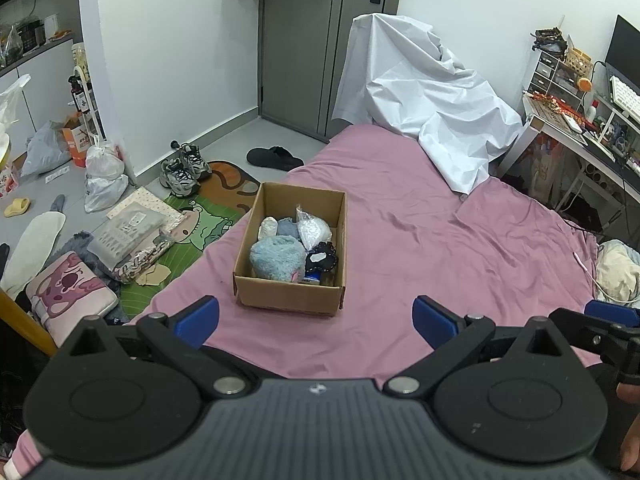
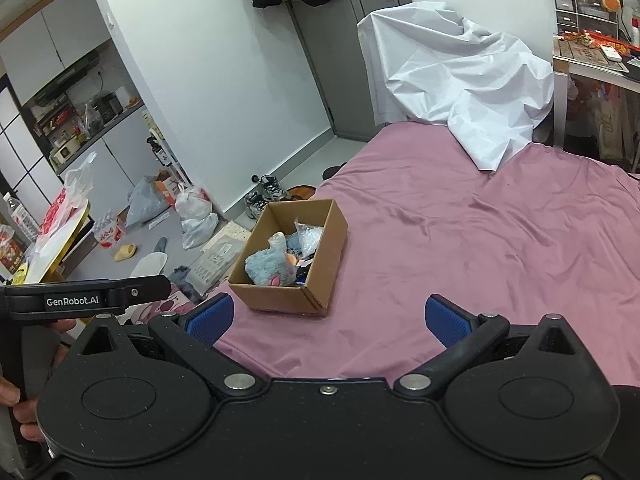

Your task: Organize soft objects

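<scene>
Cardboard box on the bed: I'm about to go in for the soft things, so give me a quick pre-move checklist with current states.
1. Left gripper open and empty: ok.
2. Right gripper open and empty: ok.
3. Cardboard box upright on the pink bedsheet, top open: ok.
4. Bedsheet between grippers and box free of obstacles: ok.
5. Blue plush toy on top and reachable: ok.
6. What lies under the plush and clear bag: cannot tell.
</scene>
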